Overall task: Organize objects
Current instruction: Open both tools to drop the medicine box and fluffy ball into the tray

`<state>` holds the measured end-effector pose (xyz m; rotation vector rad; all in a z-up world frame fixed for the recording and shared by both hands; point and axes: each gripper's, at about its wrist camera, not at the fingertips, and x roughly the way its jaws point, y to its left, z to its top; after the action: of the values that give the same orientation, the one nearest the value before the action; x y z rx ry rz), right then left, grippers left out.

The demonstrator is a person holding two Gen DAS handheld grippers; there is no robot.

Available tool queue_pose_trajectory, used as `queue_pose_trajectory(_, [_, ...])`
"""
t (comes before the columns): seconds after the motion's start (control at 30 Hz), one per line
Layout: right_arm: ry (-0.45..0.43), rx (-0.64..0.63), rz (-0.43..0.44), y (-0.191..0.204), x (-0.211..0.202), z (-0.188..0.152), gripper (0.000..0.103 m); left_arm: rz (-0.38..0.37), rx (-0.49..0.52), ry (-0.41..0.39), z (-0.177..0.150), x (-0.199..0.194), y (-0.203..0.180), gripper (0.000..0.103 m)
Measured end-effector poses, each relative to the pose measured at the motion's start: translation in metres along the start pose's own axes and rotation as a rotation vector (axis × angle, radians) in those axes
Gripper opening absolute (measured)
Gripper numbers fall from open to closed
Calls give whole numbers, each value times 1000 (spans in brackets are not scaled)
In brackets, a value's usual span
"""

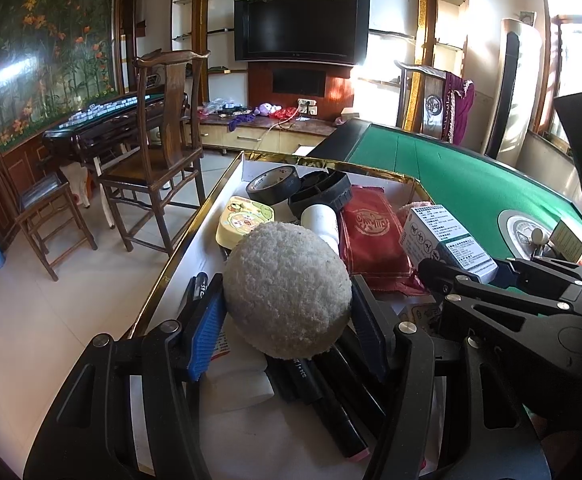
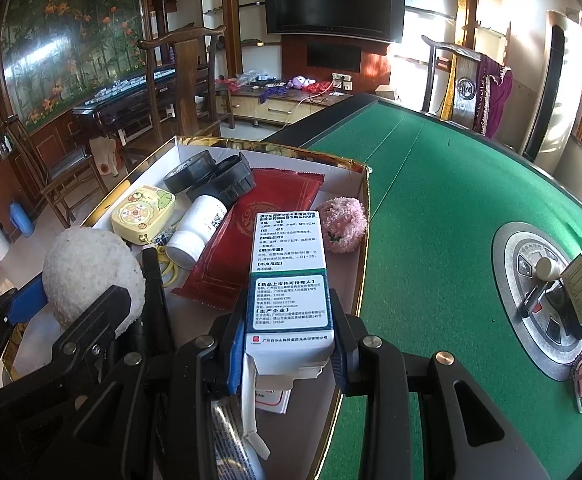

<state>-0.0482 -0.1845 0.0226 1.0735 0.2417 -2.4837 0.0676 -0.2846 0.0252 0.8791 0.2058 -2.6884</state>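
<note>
Fuzzy grey-white plush ball clamped in left gripper; green-and-white medicine carton pinched narrow in right gripper. Both hover over the gold-rimmed white box. Step looks like placing: each needs a free gap, then release. Markers underneath partly hidden; items by the table hub unreadable.

We see a grey-white fuzzy ball nearest us in the gold-rimmed white box. Behind the ball lie a pale yellow case with cartoon pictures, a white bottle and a red packet with a gold emblem. Right of the ball, a white carton carries green panels and black print, and beyond it a pink pom-pom borders the green felt table.
</note>
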Motion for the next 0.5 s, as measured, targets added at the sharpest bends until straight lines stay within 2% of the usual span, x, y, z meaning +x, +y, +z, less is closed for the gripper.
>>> queue_pose_trajectory(0.27, [30, 56, 14, -8, -2, 13, 35, 2, 1, 4, -3, -1, 1, 64])
queue_pose_trajectory(0.5, [-38, 92, 53, -21, -35, 20, 36, -22, -57, -1, 7, -11, 13, 64])
